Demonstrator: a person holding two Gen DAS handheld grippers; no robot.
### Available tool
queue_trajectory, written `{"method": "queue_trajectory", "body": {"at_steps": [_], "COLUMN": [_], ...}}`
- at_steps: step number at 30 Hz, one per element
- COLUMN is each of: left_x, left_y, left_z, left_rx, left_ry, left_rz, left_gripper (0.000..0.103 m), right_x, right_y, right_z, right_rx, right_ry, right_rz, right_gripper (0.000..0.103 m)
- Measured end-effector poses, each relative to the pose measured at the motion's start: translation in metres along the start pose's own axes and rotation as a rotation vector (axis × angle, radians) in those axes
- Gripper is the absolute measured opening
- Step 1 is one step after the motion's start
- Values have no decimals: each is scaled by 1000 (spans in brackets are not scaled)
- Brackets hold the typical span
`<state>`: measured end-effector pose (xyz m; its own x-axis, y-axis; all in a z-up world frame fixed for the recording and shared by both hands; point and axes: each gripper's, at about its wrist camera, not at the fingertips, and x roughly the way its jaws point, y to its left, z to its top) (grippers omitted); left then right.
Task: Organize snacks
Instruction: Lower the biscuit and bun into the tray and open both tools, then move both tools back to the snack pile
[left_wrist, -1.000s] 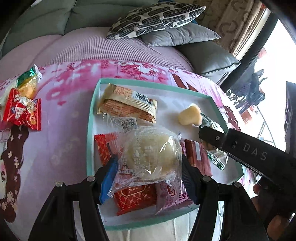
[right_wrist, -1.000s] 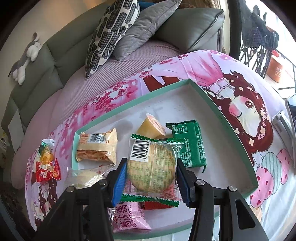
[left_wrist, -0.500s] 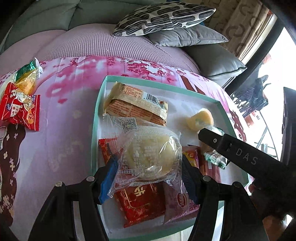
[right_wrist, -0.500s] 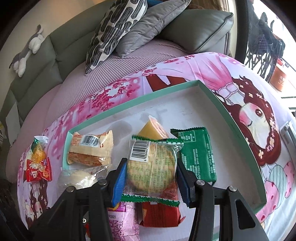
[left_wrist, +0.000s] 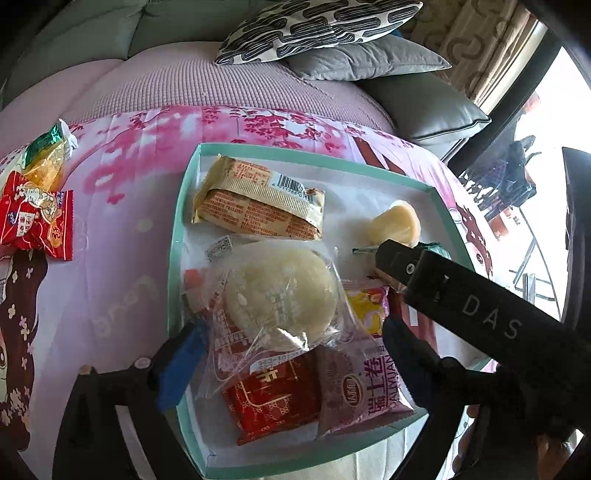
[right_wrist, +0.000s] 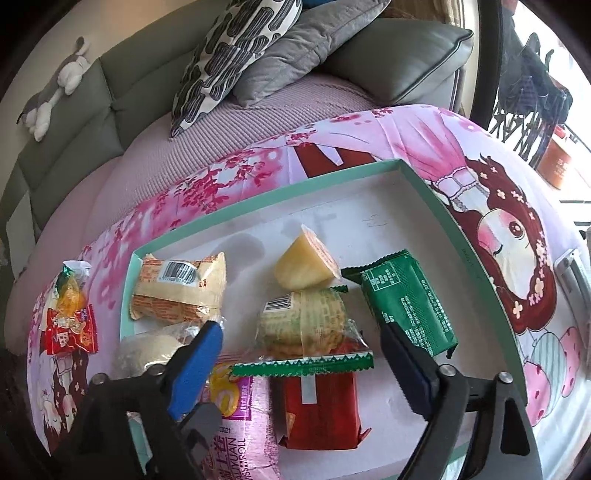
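Both grippers are hanging over the tray, jaws opening. The left gripper is spreading apart; the bun is lying loose between the fingers, resting atop the red pack and pink roll. The right gripper is spreading too, pads clear of the cracker, which is sitting on another red pack beside the green pack and jelly cup. Two snacks are lying outside on the cloth.

Risks: both drops are stacked on slick wrappers, so they may be sliding off. A wrapper edge could be catching a pad on withdrawal and dragging out. The grippers are close, so they could be bumping.
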<state>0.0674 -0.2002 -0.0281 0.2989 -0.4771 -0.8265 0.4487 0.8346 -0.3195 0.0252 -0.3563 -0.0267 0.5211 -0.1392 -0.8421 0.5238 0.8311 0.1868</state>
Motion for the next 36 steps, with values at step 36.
{"method": "queue_trajectory", "body": {"at_steps": [36], "left_x": [-45], "left_y": [25], "left_z": [-3], "left_rx": [-22], "left_ry": [3], "left_rz": [29], "left_gripper": [103], "right_x": [-10], "right_y": [-8], "right_z": [-2], "right_rx": [25], "right_ry": [9], "right_rz": [-31], "right_gripper": [101]}}
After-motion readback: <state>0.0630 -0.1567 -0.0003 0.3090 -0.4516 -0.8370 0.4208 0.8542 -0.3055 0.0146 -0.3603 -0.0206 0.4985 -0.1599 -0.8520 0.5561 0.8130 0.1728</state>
